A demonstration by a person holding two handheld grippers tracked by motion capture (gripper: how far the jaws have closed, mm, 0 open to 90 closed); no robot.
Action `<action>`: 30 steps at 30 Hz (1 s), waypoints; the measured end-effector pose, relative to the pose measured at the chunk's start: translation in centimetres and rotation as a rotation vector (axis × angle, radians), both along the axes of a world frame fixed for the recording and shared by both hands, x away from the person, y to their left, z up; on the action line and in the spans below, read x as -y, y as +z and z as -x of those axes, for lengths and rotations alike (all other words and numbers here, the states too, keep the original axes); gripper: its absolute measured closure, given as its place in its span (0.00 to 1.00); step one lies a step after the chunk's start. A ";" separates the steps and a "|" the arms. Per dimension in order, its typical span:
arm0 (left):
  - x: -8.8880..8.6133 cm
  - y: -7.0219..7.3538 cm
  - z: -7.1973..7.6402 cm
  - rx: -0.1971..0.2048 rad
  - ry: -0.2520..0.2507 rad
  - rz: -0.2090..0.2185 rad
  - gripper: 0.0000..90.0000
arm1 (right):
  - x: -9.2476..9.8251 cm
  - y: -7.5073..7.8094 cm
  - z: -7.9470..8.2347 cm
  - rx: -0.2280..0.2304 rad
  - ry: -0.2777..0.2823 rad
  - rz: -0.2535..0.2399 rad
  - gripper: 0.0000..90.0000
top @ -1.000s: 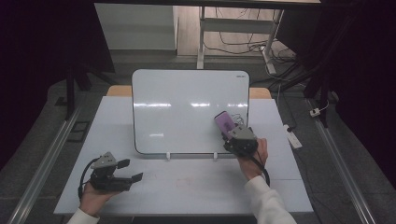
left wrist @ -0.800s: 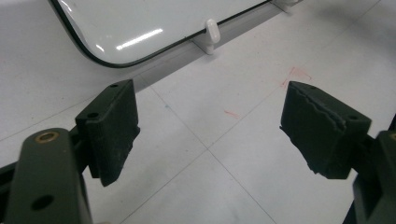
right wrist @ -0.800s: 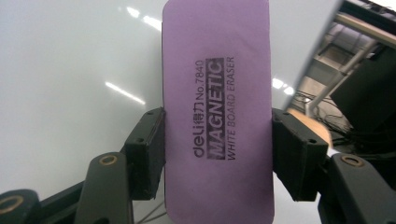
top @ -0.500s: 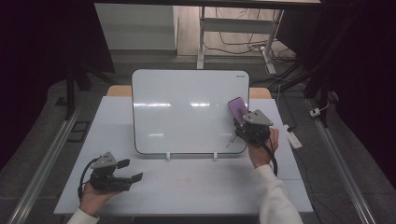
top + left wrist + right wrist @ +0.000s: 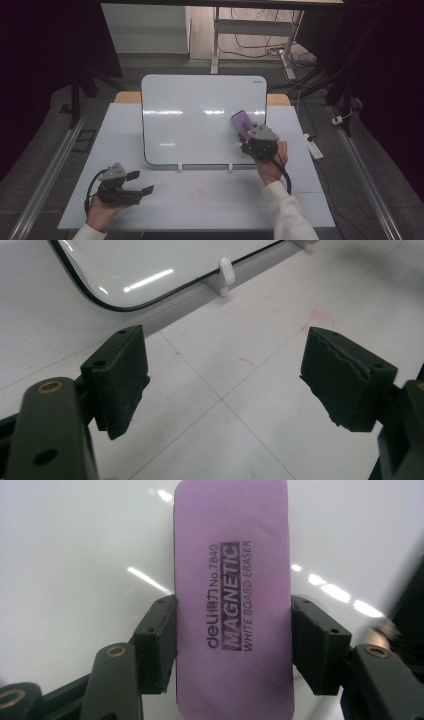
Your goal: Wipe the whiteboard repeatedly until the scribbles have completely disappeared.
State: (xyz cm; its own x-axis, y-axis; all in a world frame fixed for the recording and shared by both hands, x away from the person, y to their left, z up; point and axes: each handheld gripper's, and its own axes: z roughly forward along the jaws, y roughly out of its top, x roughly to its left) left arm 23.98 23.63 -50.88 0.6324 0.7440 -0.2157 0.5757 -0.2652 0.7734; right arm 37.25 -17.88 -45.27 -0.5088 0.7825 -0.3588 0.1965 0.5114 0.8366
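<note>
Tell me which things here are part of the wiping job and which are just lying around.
In use:
- purple magnetic whiteboard eraser, clamped in the right gripper
- white rounded-corner whiteboard propped on small white feet

Lying about:
- white power strip on the floor
- cables behind the table
- left gripper, open, holding nothing

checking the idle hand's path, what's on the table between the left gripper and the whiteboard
Nothing: in the high view, bare white table separates the open left gripper from the whiteboard.

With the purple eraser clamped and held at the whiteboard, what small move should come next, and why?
Probably sweep the eraser sideways across the whiteboard. The right gripper clamps its two long edges and holds it at the board's right part; the left gripper rests open on the table.
</note>
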 end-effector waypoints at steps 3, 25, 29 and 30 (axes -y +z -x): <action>0.0 0.0 0.0 0.001 0.001 0.000 0.22 | -0.6 -0.6 0.5 0.015 0.023 0.034 0.45; -0.1 -0.1 0.0 -0.002 0.004 0.002 0.22 | 1.4 -1.8 1.3 -0.011 0.045 0.023 0.45; 0.1 -0.1 -0.1 -0.003 0.001 -0.004 0.22 | 1.1 -3.9 3.0 -0.032 0.096 0.068 0.45; 0.1 -0.1 -0.1 -0.004 0.001 -0.005 0.22 | 1.1 -4.1 3.2 -0.031 0.100 0.077 0.45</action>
State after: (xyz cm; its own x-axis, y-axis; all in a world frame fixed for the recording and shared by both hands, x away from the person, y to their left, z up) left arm 24.04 23.51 -51.00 0.6310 0.7456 -0.2144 0.5787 -0.2684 0.7701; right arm 34.09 -18.98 -49.36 -0.5947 0.6981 -0.3988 0.1666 0.5923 0.7883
